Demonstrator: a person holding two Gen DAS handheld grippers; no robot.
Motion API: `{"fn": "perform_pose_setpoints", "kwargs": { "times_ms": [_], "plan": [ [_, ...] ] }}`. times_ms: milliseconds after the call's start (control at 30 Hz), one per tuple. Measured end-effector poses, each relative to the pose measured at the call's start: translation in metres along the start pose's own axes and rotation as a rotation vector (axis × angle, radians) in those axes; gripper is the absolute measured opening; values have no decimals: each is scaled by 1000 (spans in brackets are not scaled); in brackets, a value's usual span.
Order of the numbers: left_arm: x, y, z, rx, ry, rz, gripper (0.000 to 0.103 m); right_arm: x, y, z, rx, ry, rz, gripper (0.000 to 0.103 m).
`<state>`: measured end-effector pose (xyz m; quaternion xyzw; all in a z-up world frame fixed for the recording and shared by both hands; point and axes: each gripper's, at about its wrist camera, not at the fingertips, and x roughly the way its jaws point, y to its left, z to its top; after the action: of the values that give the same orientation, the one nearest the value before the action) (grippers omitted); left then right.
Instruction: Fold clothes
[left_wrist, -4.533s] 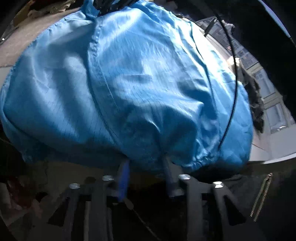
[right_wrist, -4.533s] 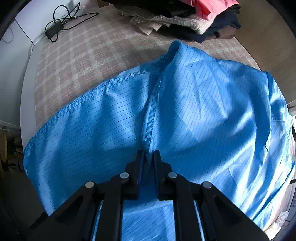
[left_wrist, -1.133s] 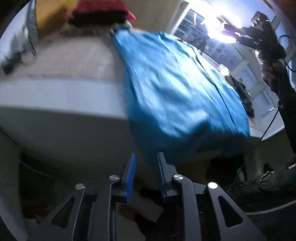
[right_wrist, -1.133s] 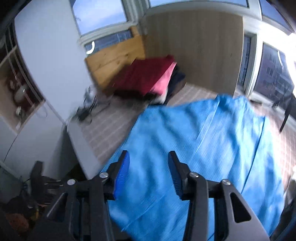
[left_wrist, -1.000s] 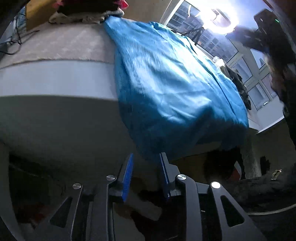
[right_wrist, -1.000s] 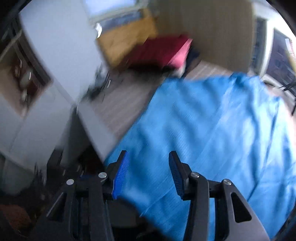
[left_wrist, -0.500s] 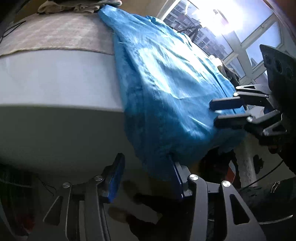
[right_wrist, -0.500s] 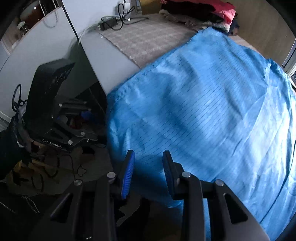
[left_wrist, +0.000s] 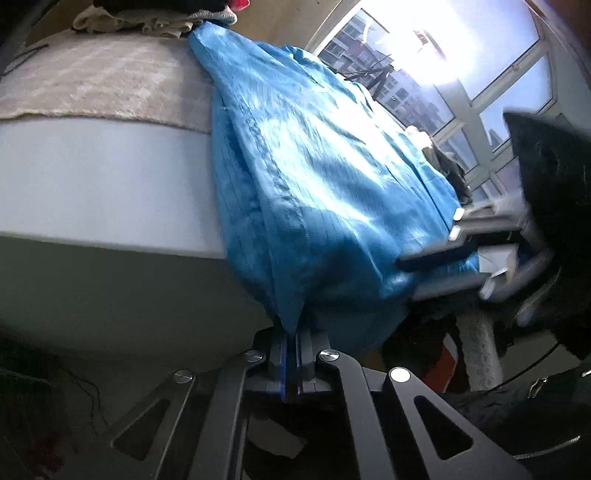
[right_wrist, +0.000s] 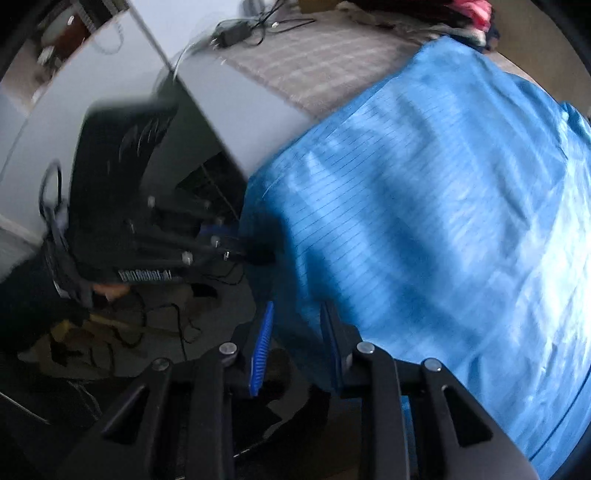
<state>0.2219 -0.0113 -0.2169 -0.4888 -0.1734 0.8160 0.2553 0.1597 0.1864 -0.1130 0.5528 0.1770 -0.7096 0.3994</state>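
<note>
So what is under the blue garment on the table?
Beside the blue garment a checked cloth covers the grey table. Whether it continues underneath is hidden; the garment's hem hangs over the edge.

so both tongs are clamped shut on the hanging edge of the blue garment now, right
Not both. The left tongs are shut on the hanging edge of the blue garment, as the left wrist view shows. The right wrist view shows the right tongs open, their fingers either side of that edge, not yet clamped.

Blue garment (left_wrist: 325, 192): thin glossy cloth, fine dark grid. Tabletop mat (left_wrist: 110, 81): rough woven, matt.
</note>
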Motion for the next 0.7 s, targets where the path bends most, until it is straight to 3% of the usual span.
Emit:
{"fn": "perform_pose_setpoints", "kwargs": {
  "times_ms": [67, 133, 267, 567, 700],
  "plan": [
    [-7, -8, 0, 13, -9, 16, 2, -27, -15, 20, 32, -57, -37, 33],
    [-20, -17, 0, 34, -31, 37, 2, -54, -36, 50, 65, -117, -104, 55],
    [-40, -37, 6, 62, -73, 40, 2, -72, -76, 127, 111, -214, -174, 59],
    [-43, -50, 17, 84, -88, 82, 2, 60, -116, 290, 101, 4, -374, 59],
    [-40, -53, 18, 86, -82, 97, 2, 82, -129, 296, 131, 36, -371, 56]
  ]
}}
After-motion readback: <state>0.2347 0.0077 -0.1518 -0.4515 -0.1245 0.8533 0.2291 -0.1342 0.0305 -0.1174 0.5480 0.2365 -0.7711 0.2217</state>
